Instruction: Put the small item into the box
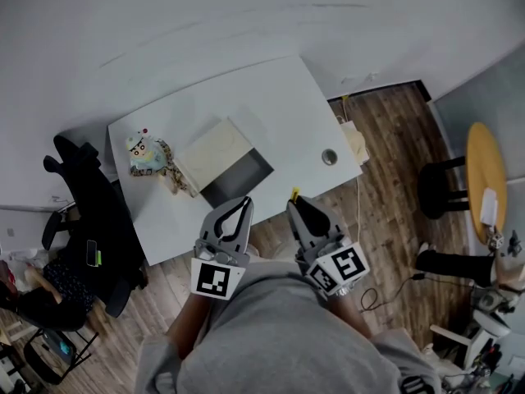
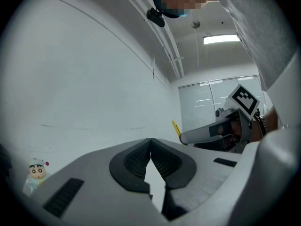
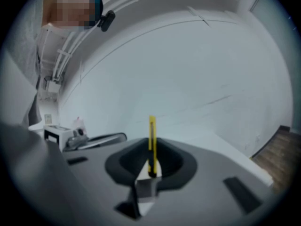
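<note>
A grey shirt (image 1: pixel 279 335) fills the bottom of the head view, and both tools are held close in front of it, over the near edge of a white table (image 1: pixel 271 105). The left gripper (image 1: pixel 243 205) is seen with its jaws pressed together along their dark ribbed pads, and nothing is caught between them. The right gripper (image 1: pixel 296 203) is clamped on a thin yellow item (image 3: pixel 152 140), which stands upright between the pads and sticks out past the tips. The two grippers are held side by side, near each other but apart.

On the table, beyond the grippers, an open box (image 1: pixel 215 148) is found, with its cream flap folded back towards the far side and its dark inside facing up. The yellow item is thus held short of the box, not inside it. A small toy figure (image 1: pixel 146 153) is placed just beside the box on its left. A round hole (image 1: pixel 329 156) is set in the tabletop to the right of the box. A black chair (image 1: pixel 90 195) is parked at the left end of the table, and a wooden floor (image 1: pixel 385 138) is seen to the right.
</note>
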{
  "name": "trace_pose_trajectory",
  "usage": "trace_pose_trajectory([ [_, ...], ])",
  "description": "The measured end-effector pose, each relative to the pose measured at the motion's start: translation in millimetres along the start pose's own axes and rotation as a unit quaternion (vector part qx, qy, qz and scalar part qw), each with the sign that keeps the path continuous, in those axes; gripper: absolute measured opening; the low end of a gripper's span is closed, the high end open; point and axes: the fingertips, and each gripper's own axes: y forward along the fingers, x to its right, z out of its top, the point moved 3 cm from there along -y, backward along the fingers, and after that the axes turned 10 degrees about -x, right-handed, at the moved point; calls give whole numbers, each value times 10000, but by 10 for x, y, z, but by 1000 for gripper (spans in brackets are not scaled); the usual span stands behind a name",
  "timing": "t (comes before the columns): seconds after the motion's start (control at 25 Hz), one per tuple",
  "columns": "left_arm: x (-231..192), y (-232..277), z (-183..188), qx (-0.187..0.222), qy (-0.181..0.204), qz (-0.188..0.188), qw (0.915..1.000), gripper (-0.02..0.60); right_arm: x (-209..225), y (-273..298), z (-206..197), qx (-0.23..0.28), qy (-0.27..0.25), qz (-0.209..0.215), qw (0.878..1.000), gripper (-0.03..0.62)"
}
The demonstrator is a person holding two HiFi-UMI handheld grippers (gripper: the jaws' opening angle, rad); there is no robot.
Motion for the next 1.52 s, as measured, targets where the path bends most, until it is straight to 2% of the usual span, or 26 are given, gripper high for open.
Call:
trace_pose_trajectory([
  [0.16, -91, -16, -14, -24, -101, 99, 9999, 32, 7, 84, -7, -116, -15, 22, 9999, 72],
  [0.4, -246, -146, -68, -92, -117, 437, 9989, 32, -20, 212, -12, -239, -33, 177, 9996, 72],
  [0.6, -399, -248, -108, -141, -184, 877, 9959, 32, -50, 409, 0, -396, -153, 534, 9977, 72],
  [0.84, -576, -306, -134, -160, -352, 1467, 9884, 32, -71, 732, 58, -703, -433, 1073, 9908, 72],
  [1.2, -719, -305, -174, -290, -573, 2353, 9698, 32, -63, 1221, 107, -1294, -925, 1959, 9677, 72],
  [1.52, -750, -268, -205, -357, -720, 2965, 9516, 32, -79, 1518, 22, -1758, -1539, 2573, 9377, 72],
])
